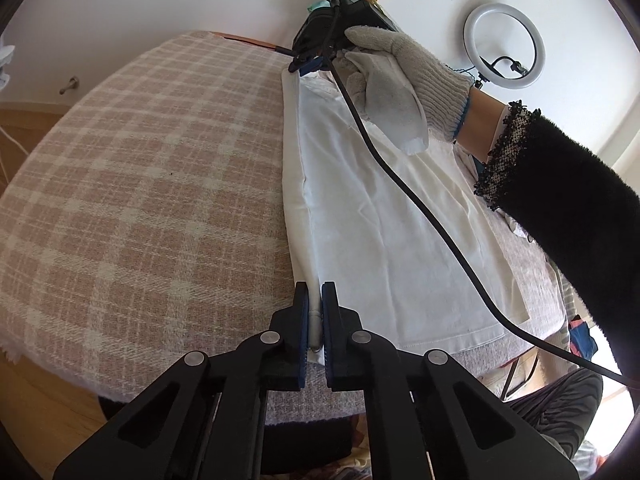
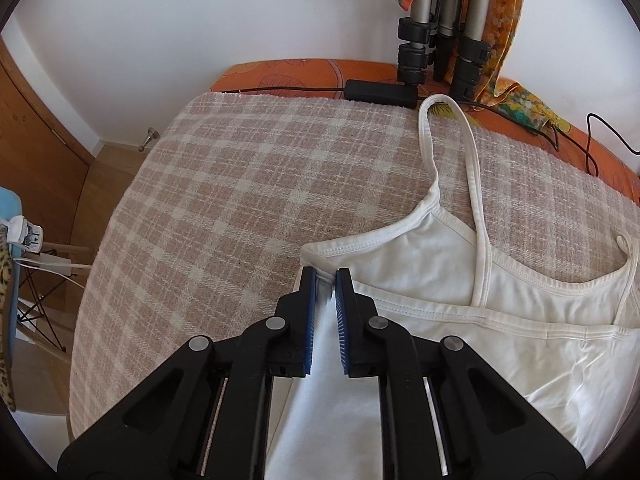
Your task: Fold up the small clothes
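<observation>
Both tools are clamped down now. Left tool [image 1: 315,300] is pinched on the hem corner of the white top [image 1: 380,216], and the right tool [image 2: 325,280] is closed on the corner up by the strap end, right at the armhole seam. The top lies flat on the checked blanket [image 1: 140,184] covering the worktop, one long edge already doubled over, straps [image 2: 452,152] trailing off toward the far side.

My plan, as I read it, is to lift both corners together and carry that side across to make a clean lengthwise fold. Key thing is keeping the two tools level and moving at the same pace so the edge stays straight and doesn't twist. Low lift, no yanking, the fabric is thin and will slip.

Stuff to watch: the black cable [image 1: 420,200] from the right tool drapes straight across the top, so it could drag the cloth. The gloved hand [image 1: 396,80] sits over it too. Tripod legs [image 2: 440,40] and a power brick [image 2: 380,90] are near the straps, well clear for now.
</observation>
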